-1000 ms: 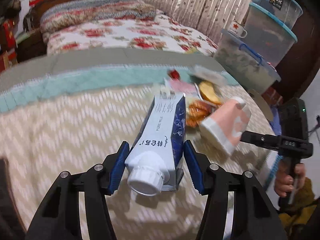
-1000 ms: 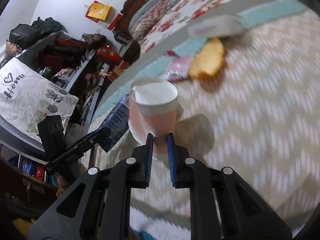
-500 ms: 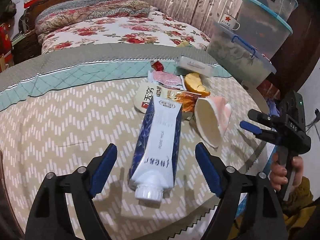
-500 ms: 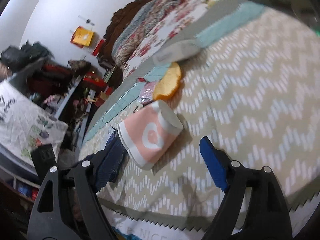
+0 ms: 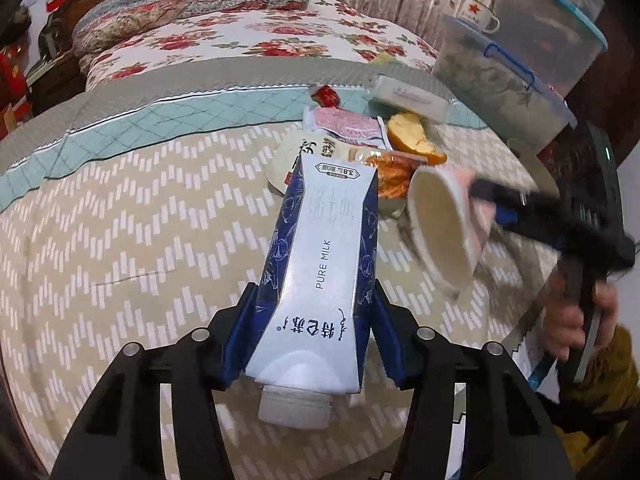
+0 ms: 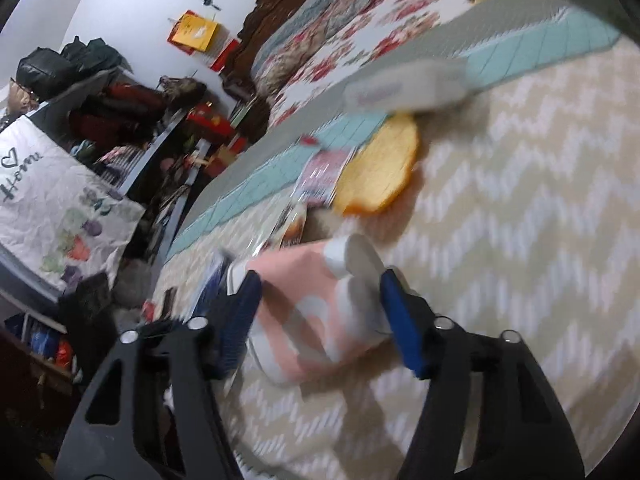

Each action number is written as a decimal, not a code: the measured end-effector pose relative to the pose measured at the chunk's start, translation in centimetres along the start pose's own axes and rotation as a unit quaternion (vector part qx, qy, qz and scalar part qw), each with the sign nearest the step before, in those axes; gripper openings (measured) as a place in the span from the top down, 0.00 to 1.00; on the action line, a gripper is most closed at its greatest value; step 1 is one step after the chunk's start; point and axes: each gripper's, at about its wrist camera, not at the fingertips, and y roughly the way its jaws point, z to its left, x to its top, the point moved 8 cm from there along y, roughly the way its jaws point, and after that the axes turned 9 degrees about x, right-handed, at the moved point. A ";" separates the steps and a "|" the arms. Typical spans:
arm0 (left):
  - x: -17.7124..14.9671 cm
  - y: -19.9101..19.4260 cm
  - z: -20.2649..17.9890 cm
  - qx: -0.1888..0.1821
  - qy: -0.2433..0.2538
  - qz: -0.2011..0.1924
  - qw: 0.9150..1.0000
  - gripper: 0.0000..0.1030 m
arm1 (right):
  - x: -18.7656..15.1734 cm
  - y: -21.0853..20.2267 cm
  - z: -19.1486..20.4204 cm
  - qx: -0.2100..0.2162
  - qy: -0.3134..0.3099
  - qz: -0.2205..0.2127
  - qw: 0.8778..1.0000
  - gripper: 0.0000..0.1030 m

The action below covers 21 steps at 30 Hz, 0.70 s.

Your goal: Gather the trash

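Note:
A blue-and-white milk carton lies cap towards me on the zigzag tablecloth. My left gripper is closing around it, both blue pads pressing its sides near the cap end. To its right a pink paper cup lies on its side, mouth towards the left wrist camera. My right gripper reaches the cup from the right. In the blurred right wrist view the cup sits between the closing pads of the right gripper, which touch it on both sides.
Behind the carton lie an orange peel, a pink wrapper, a red sweet wrapper, a snack packet and a white box. Stacked storage bins stand at the right. A hand grips the right tool past the table edge.
Both grippers stood wide open half a second ago, with carton and cup lying loose. Both have since closed: the left on the carton's sides, the right across the lying cup.

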 end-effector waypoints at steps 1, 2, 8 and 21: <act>0.1 -0.4 0.0 -0.013 -0.006 -0.001 1.000 0.50 | -0.6 -0.3 0.0 0.001 0.002 -0.001 1.000 0.43; 0.1 -0.8 0.0 -0.024 -0.009 -0.003 1.000 0.50 | -1.4 -0.9 0.2 -0.001 0.003 -0.006 1.000 0.51; 0.6 -2.9 -2.6 -0.081 0.014 -0.025 0.996 0.50 | -6.3 -2.9 2.5 0.044 -0.004 0.016 0.999 0.54; -0.1 -1.3 -1.6 -0.024 0.010 -0.004 1.000 0.50 | -1.8 -2.1 2.0 -0.014 -0.090 0.019 0.996 0.34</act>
